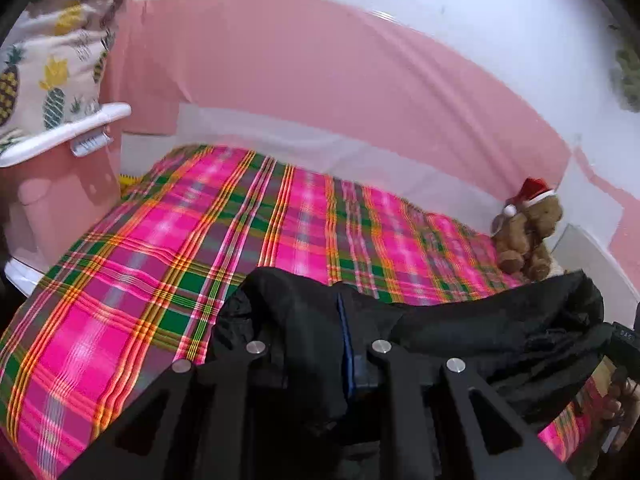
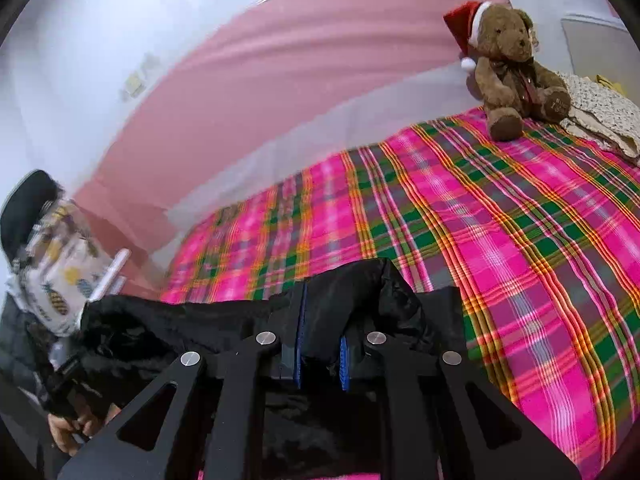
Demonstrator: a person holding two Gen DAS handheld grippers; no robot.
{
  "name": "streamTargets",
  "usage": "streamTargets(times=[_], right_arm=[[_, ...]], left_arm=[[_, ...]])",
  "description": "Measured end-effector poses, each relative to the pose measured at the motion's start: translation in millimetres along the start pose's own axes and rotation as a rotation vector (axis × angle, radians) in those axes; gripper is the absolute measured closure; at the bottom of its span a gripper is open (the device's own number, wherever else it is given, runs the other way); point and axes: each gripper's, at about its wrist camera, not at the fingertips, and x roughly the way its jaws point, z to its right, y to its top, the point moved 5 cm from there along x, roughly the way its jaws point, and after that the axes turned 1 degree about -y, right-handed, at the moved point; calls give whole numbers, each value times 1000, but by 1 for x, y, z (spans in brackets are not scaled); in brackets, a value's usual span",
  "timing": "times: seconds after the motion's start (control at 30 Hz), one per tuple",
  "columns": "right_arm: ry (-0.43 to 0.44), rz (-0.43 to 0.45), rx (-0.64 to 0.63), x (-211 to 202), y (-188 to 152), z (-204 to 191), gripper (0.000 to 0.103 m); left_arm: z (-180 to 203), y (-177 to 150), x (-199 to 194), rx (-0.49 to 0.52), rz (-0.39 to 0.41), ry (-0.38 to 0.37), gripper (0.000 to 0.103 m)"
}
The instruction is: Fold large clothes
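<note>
A black padded garment [image 1: 460, 320] hangs stretched between my two grippers above a bed with a pink, green and orange plaid cover [image 1: 168, 248]. My left gripper [image 1: 344, 344] is shut on one bunched edge of the garment, and black cloth hides most of its blue pads. My right gripper [image 2: 322, 352] is shut on the other edge of the black garment [image 2: 180, 324], with a fold squeezed between its blue pads [image 2: 343, 364]. The cloth runs sideways from each gripper toward the other. A hand [image 2: 68, 432] holding the left tool shows at the lower left of the right wrist view.
A brown teddy bear with a red Santa hat [image 2: 516, 68] sits at the far end of the bed, beside a beige knitted cloth [image 2: 600, 116]. A pineapple-print cushion [image 1: 44, 64] rests on a pink and white stand [image 1: 64, 160]. A pink wall panel [image 1: 320, 80] borders the bed.
</note>
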Motion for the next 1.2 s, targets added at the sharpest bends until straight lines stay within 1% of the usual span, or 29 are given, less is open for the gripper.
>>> streamTargets(times=[0.1, 0.23, 0.4, 0.5, 0.63, 0.77, 0.83, 0.87, 0.97, 1.03, 1.1, 1.2], right_arm=[[-52, -61, 1, 42, 4, 6, 90], [-102, -154, 14, 96, -4, 22, 89], [-120, -232, 28, 139, -22, 38, 87], [-109, -254, 31, 151, -28, 42, 85], [-73, -254, 61, 152, -25, 43, 84], [5, -215, 92, 134, -9, 42, 79], [35, -203, 96, 126, -1, 39, 76], [45, -200, 96, 124, 2, 37, 76], [92, -212, 125, 119, 10, 34, 71], [151, -246, 186, 123, 13, 37, 59], [193, -270, 248, 124, 16, 42, 53], [210, -259, 250, 117, 19, 41, 52]], left_arm=[[-10, -3, 44, -18, -64, 28, 83], [-22, -16, 91, -50, -138, 53, 82], [-25, -28, 122, -53, -159, 62, 78], [-26, -30, 131, -60, -160, 55, 77], [-26, -27, 132, -71, -172, 36, 75], [-29, -17, 121, -121, -170, -12, 69], [-30, -10, 116, -140, -160, -40, 62], [-30, -7, 114, -149, -157, -48, 61], [-29, 4, 109, -180, -158, -79, 49], [-30, 10, 107, -205, -146, -106, 35], [-34, 16, 105, -236, -135, -116, 27], [-38, 24, 97, -230, -98, -82, 26]])
